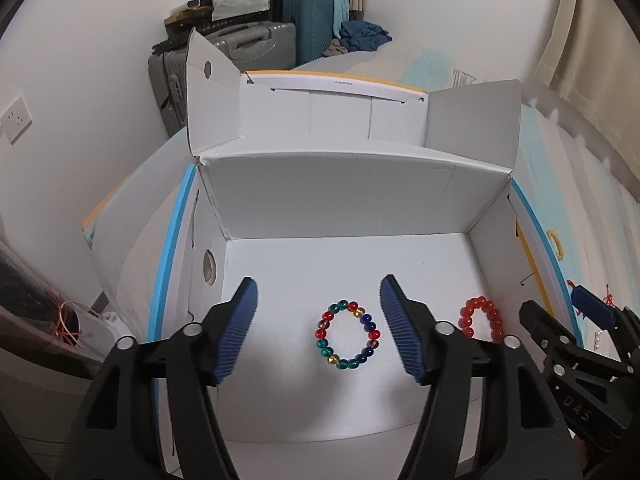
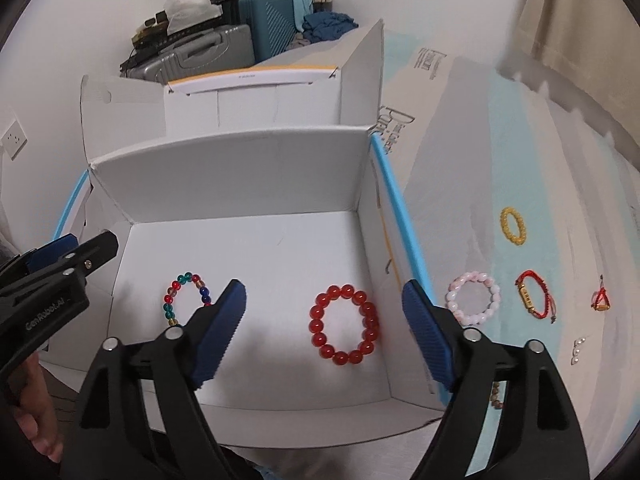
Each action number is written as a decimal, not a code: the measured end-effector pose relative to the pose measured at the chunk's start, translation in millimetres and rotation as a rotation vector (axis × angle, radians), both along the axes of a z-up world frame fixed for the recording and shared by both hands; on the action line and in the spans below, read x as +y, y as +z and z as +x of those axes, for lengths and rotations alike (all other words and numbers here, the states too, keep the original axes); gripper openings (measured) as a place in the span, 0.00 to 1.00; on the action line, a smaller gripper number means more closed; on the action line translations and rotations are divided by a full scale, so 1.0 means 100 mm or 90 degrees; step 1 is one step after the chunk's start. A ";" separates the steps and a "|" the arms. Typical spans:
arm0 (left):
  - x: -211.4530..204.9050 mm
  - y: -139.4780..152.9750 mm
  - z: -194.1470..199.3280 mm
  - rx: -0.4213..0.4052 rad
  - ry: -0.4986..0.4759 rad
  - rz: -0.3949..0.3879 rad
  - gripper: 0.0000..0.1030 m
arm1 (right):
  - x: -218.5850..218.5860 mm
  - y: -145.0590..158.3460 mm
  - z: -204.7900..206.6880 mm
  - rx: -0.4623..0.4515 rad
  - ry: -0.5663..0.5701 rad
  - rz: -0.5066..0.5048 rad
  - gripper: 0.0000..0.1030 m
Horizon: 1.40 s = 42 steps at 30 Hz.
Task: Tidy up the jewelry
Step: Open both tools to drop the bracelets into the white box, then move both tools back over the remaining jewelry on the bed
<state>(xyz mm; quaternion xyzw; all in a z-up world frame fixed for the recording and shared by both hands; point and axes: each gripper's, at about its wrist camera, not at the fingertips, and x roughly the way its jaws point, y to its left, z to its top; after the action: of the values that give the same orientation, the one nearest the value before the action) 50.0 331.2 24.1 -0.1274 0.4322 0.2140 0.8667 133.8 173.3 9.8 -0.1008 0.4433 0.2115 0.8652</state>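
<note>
An open white cardboard box [image 1: 344, 200] [image 2: 240, 172] holds two bracelets on its floor: a multicoloured bead bracelet [image 1: 347, 335] [image 2: 187, 298] and a red bead bracelet [image 2: 344, 330] [image 1: 482, 318]. My left gripper [image 1: 319, 328] is open and empty above the multicoloured bracelet. My right gripper [image 2: 324, 334] is open and empty above the red bracelet. On the bed to the right of the box lie a pink bead bracelet [image 2: 475, 298], a yellow bead bracelet [image 2: 513, 225], a red cord bracelet [image 2: 532, 294], a small red charm [image 2: 600, 300] and small pearls [image 2: 577, 350].
The box flaps [image 1: 472, 120] stand up at the back and sides. Suitcases [image 1: 256, 46] and clothes are stacked in the far corner by the wall. A brown bead string [image 2: 496, 394] peeks out beside my right finger. A wall socket [image 1: 16, 120] is at the left.
</note>
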 end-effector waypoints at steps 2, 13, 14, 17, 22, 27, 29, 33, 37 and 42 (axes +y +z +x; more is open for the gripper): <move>-0.04 0.02 0.02 -0.002 -0.001 0.004 0.68 | -0.06 0.05 0.00 -0.006 -0.006 0.005 0.80; -0.42 0.15 0.16 -0.022 -0.037 0.018 0.82 | -0.56 0.37 0.01 -0.058 -0.064 0.034 0.91; -0.45 0.16 0.18 -0.024 -0.041 0.020 0.83 | -0.59 0.38 0.02 -0.060 -0.066 0.035 0.91; -0.62 0.20 0.24 -0.029 -0.058 0.025 0.87 | -0.78 0.43 0.03 -0.068 -0.086 0.037 0.92; -0.92 0.25 0.34 -0.038 -0.089 0.033 0.91 | -1.06 0.47 0.05 -0.074 -0.111 0.037 0.92; -1.25 0.27 0.43 -0.041 -0.127 0.046 0.94 | -1.36 0.51 0.07 -0.080 -0.138 0.036 0.92; -1.36 0.27 0.47 -0.040 -0.140 0.048 0.94 | -1.50 0.52 0.07 -0.082 -0.150 0.036 0.93; -1.60 0.26 0.51 -0.042 -0.170 0.051 0.94 | -1.75 0.53 0.08 -0.086 -0.170 0.036 0.93; -1.86 0.26 0.57 -0.046 -0.200 0.047 0.94 | -2.00 0.53 0.09 -0.085 -0.192 0.035 0.93; -2.18 0.26 0.62 -0.051 -0.239 0.044 0.94 | -2.27 0.54 0.11 -0.088 -0.215 0.033 0.93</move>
<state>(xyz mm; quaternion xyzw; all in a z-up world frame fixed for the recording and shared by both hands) 111.6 112.8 49.8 -0.0234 0.4062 0.0579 0.9117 144.8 -53.4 64.1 -0.0173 0.3879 0.0672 0.9191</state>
